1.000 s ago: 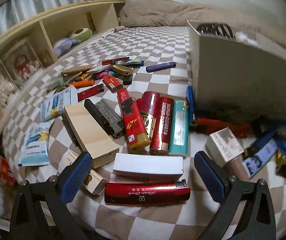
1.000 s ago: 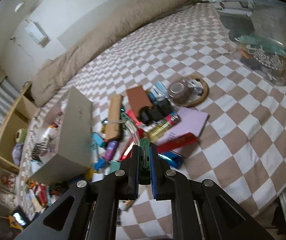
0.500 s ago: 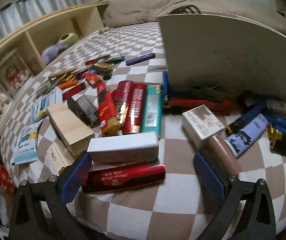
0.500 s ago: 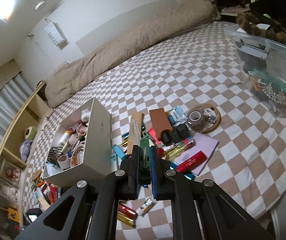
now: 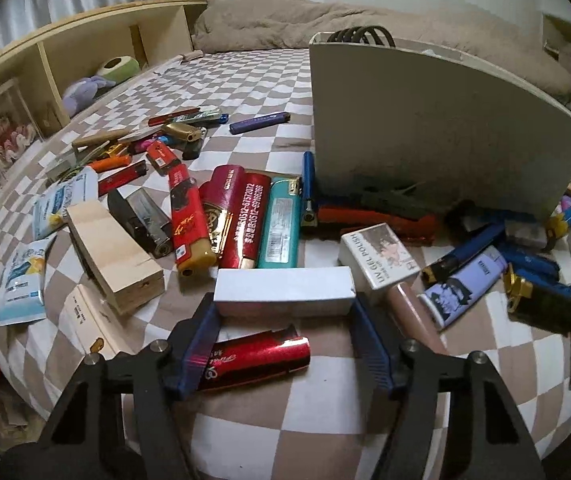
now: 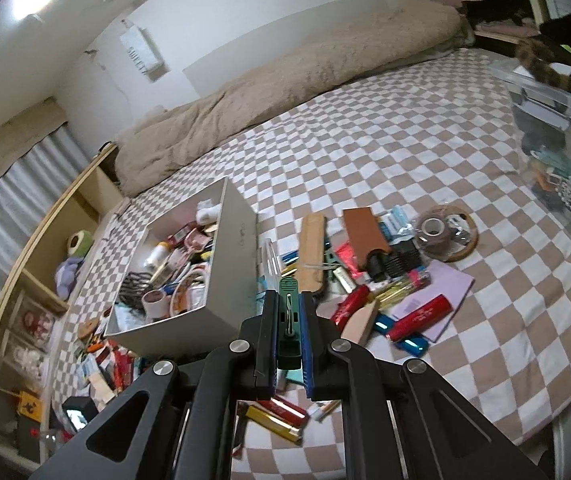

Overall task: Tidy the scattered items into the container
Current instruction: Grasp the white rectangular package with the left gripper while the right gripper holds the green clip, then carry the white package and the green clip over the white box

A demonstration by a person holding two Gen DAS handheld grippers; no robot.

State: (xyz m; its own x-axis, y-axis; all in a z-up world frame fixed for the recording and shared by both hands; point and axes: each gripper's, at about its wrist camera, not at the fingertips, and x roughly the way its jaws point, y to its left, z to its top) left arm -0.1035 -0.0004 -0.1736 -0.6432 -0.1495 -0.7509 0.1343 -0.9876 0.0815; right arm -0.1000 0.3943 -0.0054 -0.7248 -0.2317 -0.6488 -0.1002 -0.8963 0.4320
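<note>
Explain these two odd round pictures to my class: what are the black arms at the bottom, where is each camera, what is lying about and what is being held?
The black arms are two hand-held grippers, each with a fisheye camera looking along its fingers; a person carries them.

The left wrist view shows the left gripper, its blue pads closed around the ends of a white box on the checkered bedspread, among lighters such as a teal lighter.

The right wrist view looks down from higher. The right gripper is shut on a green clip-like tool, above the beige container, which already holds small items.
</note>
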